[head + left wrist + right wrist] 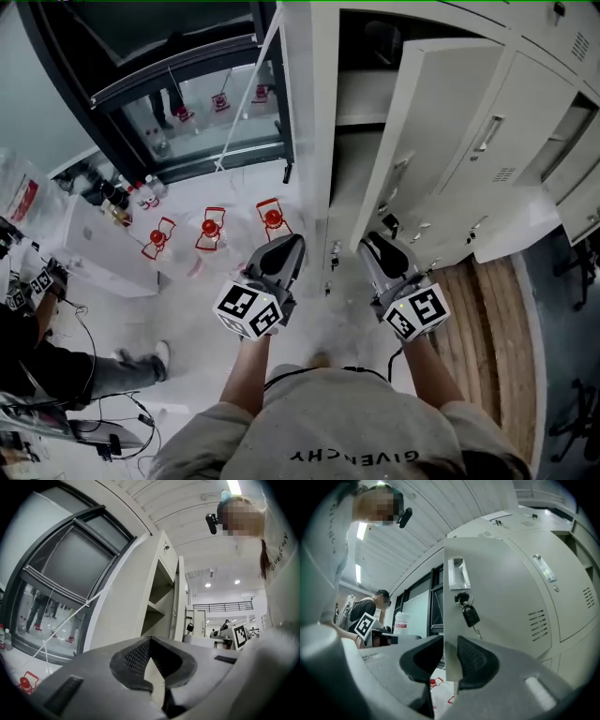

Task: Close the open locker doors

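Caught mid-swing, a pale grey metal locker door (pixel 424 141) stands wide open from the bank of lockers (pixel 530 103), its recessed handle (pixel 457 573) and a dark key fob (pixel 470 616) hanging from the lock showing on the outer face. The right hand-held gripper (pixel 380 246) reaches forward to the door's lower free corner and is clenched on it, the thin sheet edge caught between its two dark pads. The left hand-held gripper (pixel 284 246) is held level with it, left of the door. It points toward the shelved open compartment (pixel 361 103), its jaw tips pressed together with nothing between them. Both are held out in front of the person on bare forearms, marker cubes facing up. Right of the door, another locker panel (pixel 511 230) also stands ajar. Below the door, a strip of wooden planking (pixel 487 319) runs along the locker fronts. Left of the door, a white floor (pixel 187 291) carries three red-framed objects (pixel 211 228) in front of a dark-framed window (pixel 187 94), and a second person (pixel 56 361) sits at the far left.
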The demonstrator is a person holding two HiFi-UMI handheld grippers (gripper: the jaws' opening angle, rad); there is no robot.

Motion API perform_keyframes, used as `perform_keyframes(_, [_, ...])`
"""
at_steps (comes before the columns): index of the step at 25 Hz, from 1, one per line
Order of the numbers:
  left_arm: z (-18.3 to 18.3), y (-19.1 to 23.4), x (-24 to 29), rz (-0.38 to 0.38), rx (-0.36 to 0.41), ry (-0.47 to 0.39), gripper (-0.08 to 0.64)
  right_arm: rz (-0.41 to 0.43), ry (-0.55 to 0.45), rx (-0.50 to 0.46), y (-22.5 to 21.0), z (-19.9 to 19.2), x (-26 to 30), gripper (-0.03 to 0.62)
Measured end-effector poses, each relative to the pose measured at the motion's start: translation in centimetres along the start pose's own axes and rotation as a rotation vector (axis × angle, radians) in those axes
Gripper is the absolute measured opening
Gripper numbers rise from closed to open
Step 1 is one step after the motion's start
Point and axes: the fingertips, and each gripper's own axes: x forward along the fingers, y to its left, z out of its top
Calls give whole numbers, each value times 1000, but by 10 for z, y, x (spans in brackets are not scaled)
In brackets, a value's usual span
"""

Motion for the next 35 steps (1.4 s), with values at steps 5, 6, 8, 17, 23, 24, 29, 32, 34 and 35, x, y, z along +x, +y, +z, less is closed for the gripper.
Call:
perform_keyframes(5, [0, 4, -5, 7, 8, 2, -3, 10, -5, 38, -4, -9, 27, 89])
perform_keyframes(6, [0, 6, -7, 11, 10, 4, -3, 10, -7, 45, -6, -10, 31, 89])
perform_keyframes(8, [0, 11, -10, 24, 15, 5, -3, 10, -9, 53, -9, -13, 41, 88])
perform_keyframes(17, [4, 33, -22, 69, 17, -11, -3, -3, 4, 59, -23, -23, 81, 89])
perform_keyframes(23, [2, 40, -22, 77, 14, -12, -3, -9, 8, 64, -30, -24, 96, 88])
perform_keyframes(24, [1, 40, -20, 74, 16, -10, -3, -9, 10, 64, -30, -25, 97, 89])
perform_keyframes(29, [2, 39, -15, 60, 22, -4, -3, -18, 23, 55, -31, -27, 103, 99])
perform_keyframes(32, [4, 41, -13, 62, 28, -4, -3, -23, 21, 49, -31, -26, 105, 101])
perform_keyframes(34, [4, 43, -11, 65, 30, -3, -3, -19, 19, 54, -31, -25, 105, 101])
perform_keyframes(35, [4, 44, -11, 66, 29, -4, -3, -13, 18, 55, -31, -25, 105, 102])
